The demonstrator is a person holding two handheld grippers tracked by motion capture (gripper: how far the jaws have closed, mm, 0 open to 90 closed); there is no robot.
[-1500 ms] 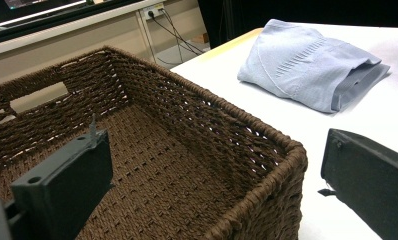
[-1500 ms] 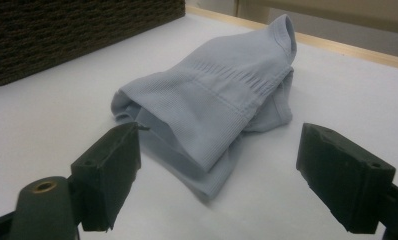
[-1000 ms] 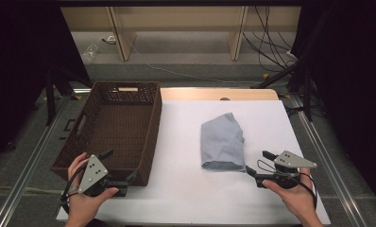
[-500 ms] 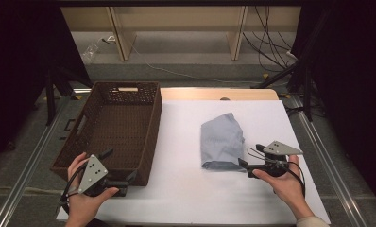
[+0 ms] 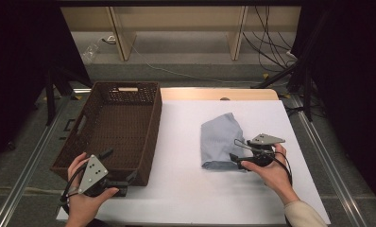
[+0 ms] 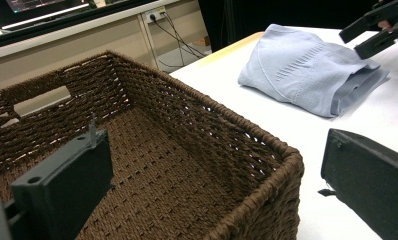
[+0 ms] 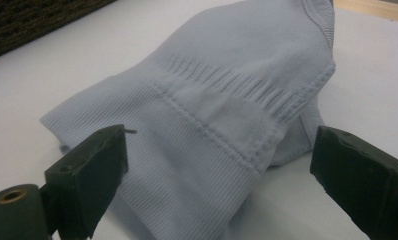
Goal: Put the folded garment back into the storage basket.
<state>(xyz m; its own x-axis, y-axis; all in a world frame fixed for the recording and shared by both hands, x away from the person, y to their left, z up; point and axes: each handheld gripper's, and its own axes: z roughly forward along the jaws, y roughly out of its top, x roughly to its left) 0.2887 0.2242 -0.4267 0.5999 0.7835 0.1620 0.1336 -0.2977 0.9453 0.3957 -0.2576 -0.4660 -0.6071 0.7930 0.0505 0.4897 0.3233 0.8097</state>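
One folded light-blue garment [image 5: 220, 142] is soft and limp; grasp its thick folded edge. Right gripper [image 5: 236, 159] fingers, just opened wide, hold nothing; left gripper [image 5: 124, 183] likewise open, empty.

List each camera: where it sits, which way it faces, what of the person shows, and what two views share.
High view: above the person's side, looking forward and down on the table; both hands, left gripper and right gripper show.
Left gripper view: rides the left gripper, facing the basket; its open jaws straddle the rim.
Right gripper view: rides the right gripper, facing the cloth between its open jaws, which have just been opening.
Shared: all three views show the cloth.
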